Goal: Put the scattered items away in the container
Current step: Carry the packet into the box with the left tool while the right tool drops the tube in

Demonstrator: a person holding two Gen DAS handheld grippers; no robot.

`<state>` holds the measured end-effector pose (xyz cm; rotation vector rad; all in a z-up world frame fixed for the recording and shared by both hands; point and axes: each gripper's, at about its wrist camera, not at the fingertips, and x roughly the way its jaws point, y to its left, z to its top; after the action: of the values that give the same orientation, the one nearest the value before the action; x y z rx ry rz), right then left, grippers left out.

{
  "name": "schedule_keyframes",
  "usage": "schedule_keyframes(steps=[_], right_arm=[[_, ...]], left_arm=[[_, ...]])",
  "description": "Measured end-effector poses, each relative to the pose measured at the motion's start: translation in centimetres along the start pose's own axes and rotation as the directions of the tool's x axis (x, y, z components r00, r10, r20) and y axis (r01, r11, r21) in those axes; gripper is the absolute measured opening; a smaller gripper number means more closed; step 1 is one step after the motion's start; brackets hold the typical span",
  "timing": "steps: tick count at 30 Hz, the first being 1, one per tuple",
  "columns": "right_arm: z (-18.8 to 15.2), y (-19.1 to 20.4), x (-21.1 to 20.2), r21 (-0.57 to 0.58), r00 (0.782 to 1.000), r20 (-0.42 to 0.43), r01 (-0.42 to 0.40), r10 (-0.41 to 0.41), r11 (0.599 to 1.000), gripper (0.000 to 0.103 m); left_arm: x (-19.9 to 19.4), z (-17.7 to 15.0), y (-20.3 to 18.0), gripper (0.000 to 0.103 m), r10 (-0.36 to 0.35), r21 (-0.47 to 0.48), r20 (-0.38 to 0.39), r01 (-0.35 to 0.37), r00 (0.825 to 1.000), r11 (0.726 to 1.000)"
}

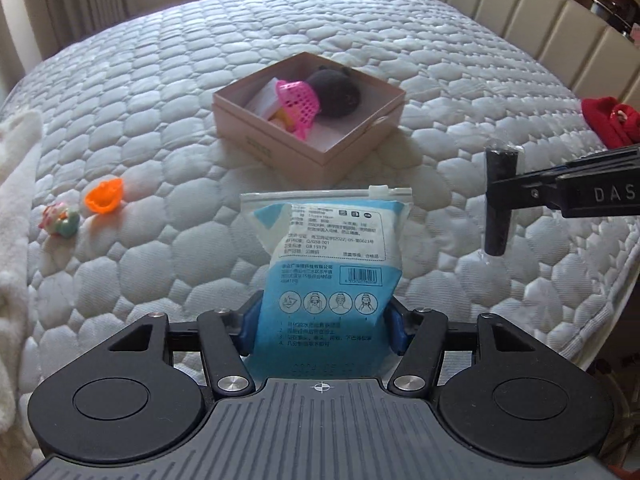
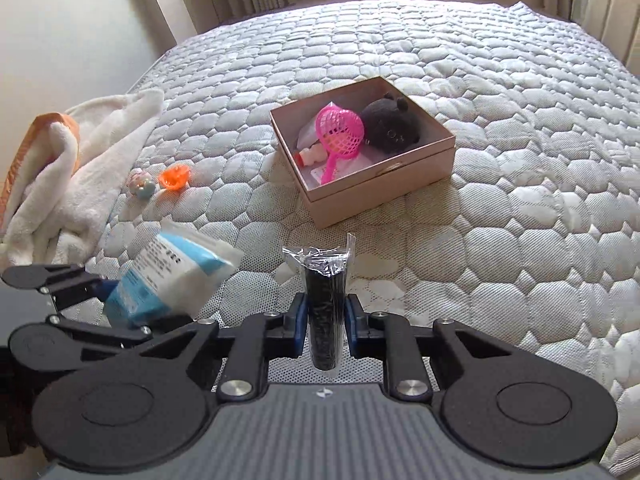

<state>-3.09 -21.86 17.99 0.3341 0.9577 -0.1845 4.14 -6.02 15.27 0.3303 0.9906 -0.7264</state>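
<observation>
My left gripper (image 1: 322, 330) is shut on a blue and white zip pouch (image 1: 326, 256) and holds it above the mattress; the pouch also shows in the right wrist view (image 2: 172, 276). My right gripper (image 2: 325, 322) is shut on a black roll in clear wrap (image 2: 325, 304), which also shows in the left wrist view (image 1: 498, 202). The pink open box (image 2: 384, 192) sits mid-mattress ahead of both grippers, holding a pink toy strainer (image 2: 340, 132), a dark plush (image 2: 394, 126) and small items. An orange toy (image 2: 174, 178) and a pastel toy (image 2: 142, 186) lie left of the box.
A white towel (image 2: 80, 168) is bunched at the mattress's left edge. A red item (image 1: 608, 120) lies at the right edge near the padded headboard (image 1: 520, 12). The quilted mattress (image 2: 500, 240) spreads around the box.
</observation>
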Motion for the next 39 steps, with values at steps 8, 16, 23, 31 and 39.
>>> schedule_keyframes(steps=[8,16,23,31,39], right_arm=[[1.9,-3.2,-0.6,0.035,0.998,0.04,-0.04,0.039,0.999,0.019],[6.5,-5.4,0.1,0.167,0.984,0.129,-0.14,0.119,0.976,0.019],[12.8,-7.4,4.4,0.35,0.956,0.217,-0.266,0.198,0.898,0.019],[13.6,-9.9,11.3,0.456,0.974,0.2,-0.191,0.109,0.869,0.062],[9.7,-11.6,10.6,0.248,0.983,0.17,0.031,-0.075,0.968,0.087]], left_arm=[[1.5,2.7,-1.0,0.063,0.046,-0.049,0.047,-0.044,0.998,0.998],[1.8,8.5,-0.1,0.063,0.073,-0.031,0.166,-0.069,0.983,0.997],[2.6,12.6,2.7,0.064,0.126,-0.013,0.194,-0.125,0.973,0.992],[6.9,14.6,4.8,0.064,0.107,-0.01,0.139,-0.107,0.984,0.994],[13.4,17.1,0.6,0.065,-0.043,0.203,0.136,0.015,0.99,0.979]])
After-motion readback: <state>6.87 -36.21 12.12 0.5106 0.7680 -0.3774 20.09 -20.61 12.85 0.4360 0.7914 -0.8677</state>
